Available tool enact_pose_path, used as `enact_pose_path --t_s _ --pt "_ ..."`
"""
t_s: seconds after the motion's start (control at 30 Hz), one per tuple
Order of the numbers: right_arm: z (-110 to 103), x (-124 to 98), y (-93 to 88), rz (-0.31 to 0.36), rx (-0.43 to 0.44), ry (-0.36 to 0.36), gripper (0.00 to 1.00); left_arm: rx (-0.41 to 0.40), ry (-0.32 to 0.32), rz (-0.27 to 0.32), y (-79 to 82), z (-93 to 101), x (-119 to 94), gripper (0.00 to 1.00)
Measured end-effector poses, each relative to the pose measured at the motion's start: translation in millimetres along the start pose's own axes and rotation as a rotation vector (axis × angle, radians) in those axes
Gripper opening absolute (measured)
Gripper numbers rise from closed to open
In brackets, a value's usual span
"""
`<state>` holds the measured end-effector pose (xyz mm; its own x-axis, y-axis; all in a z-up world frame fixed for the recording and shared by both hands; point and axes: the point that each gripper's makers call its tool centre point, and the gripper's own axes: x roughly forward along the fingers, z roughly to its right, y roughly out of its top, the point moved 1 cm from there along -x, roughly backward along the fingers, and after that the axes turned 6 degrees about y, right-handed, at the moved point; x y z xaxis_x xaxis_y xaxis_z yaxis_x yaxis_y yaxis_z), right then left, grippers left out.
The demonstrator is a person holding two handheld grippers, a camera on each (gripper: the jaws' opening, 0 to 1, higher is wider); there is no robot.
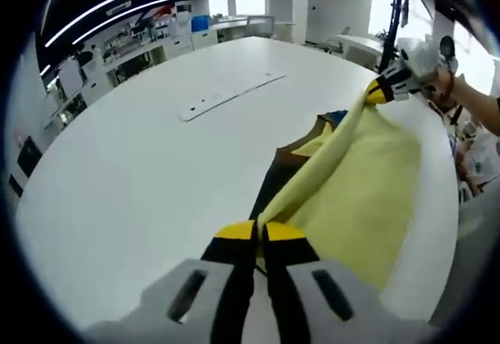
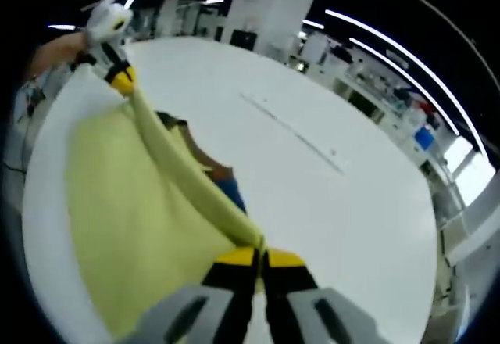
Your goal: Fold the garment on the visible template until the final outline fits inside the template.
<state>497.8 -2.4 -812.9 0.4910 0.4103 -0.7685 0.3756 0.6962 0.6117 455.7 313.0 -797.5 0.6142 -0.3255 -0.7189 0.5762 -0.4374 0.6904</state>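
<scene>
Yellow garment stretched taut between both grippers above white table. Left gripper pinched closed on one edge; right gripper clamped on the opposite edge.

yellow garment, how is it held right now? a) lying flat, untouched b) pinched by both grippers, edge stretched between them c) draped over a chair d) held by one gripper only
b: the left gripper and the right gripper each clamp the yellow garment, its edge running taut between them above the white table.
</scene>
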Motion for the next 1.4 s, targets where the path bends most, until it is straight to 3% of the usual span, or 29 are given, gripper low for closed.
enact_pose_path --t_s 0.37,0.6,0.73,0.9,1.1,1.2,1.4 --pt "-3.0 18.4 -12.5 -0.024 0.020 0.030 0.00 -0.013 -0.001 -0.020 -16.5 -5.4 20.9 0.00" --pt "1.0 19.5 -13.0 0.021 0.132 0.039 0.05 -0.026 0.014 0.007 -16.1 -8.1 20.7 0.03" --pt "10.2 14.7 -14.4 0.026 0.185 0.021 0.15 -0.045 0.016 0.023 -13.9 -8.7 14.3 0.05" --pt "7.2 3.7 -14.0 0.040 0.167 0.027 0.19 0.007 -0.010 0.065 -14.9 -1.6 1.2 0.10" --pt "6.9 1.4 -17.1 0.033 0.108 0.032 0.23 0.104 -0.030 0.064 -25.2 10.7 -5.2 0.17" --pt "7.4 2.4 -13.5 0.034 0.009 0.015 0.24 0.147 -0.002 0.067 -26.7 1.9 -0.1 0.15" --pt "7.0 11.2 -13.3 0.039 -0.062 -0.001 0.19 0.182 0.049 0.071 -26.5 -8.4 11.4 0.13"
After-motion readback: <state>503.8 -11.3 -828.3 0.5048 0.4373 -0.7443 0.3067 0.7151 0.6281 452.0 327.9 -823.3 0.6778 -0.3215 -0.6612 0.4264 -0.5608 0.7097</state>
